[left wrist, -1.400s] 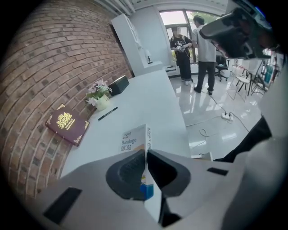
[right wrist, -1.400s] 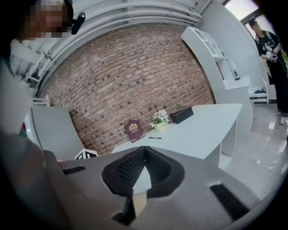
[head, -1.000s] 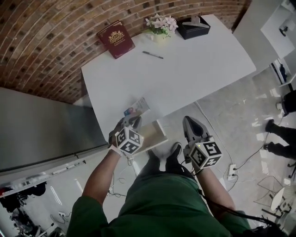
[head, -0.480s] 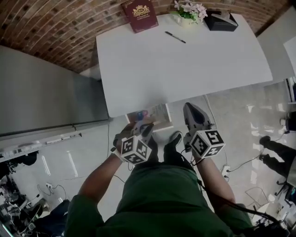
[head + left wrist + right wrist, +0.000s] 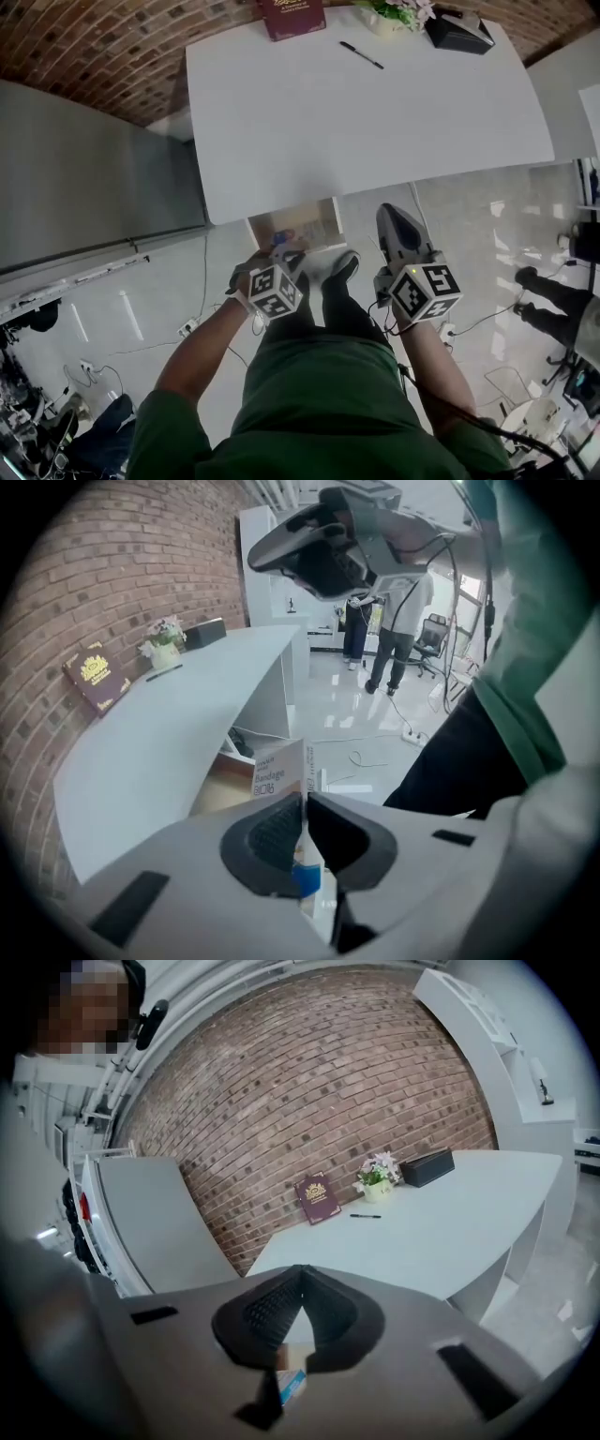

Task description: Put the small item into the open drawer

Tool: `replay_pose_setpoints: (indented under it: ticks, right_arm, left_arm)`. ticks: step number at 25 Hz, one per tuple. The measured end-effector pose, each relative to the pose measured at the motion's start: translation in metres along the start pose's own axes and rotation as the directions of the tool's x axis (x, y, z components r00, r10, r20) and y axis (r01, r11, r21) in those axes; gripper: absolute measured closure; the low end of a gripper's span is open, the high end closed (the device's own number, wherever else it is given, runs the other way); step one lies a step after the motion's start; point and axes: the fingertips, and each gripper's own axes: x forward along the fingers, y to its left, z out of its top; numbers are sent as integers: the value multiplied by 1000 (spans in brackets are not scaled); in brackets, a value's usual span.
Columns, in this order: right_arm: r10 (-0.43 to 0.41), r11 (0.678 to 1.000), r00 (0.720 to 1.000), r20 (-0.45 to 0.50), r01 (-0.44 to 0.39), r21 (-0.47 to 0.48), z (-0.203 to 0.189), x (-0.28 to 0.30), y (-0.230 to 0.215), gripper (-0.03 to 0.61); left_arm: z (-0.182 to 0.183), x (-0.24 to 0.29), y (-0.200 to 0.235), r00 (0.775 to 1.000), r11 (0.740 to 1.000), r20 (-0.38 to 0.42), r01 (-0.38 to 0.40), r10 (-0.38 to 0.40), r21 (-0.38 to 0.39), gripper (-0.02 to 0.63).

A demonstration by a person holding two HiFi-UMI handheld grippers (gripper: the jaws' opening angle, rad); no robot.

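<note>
The left gripper [image 5: 302, 803] pinches a thin box [image 5: 278, 771] printed "Bandage", holding it by the front edge of the open drawer [image 5: 317, 225] under the table [image 5: 356, 112]. The right gripper [image 5: 300, 1274] has its jaws closed on nothing.

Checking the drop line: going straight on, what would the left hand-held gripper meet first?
Most likely the open drawer under the desk: the box it holds points at it. Depth is unclear, so it might just miss toward the floor.
</note>
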Motion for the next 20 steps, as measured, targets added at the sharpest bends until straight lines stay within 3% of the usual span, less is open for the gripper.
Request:
replay_pose_setpoints:
  ticks: [13,20]
  right_arm:
    - [-145,987,985,-93,150,51,-65,-29,-46,575]
    - [-179,978,974,-137,191,81,-99,-35,-60,575]
  left_arm:
    - [-81,114,15,983,991,-156,84,-100,-109,592]
    - [-105,153,19,970,989,-192,151,-149,-7,591]
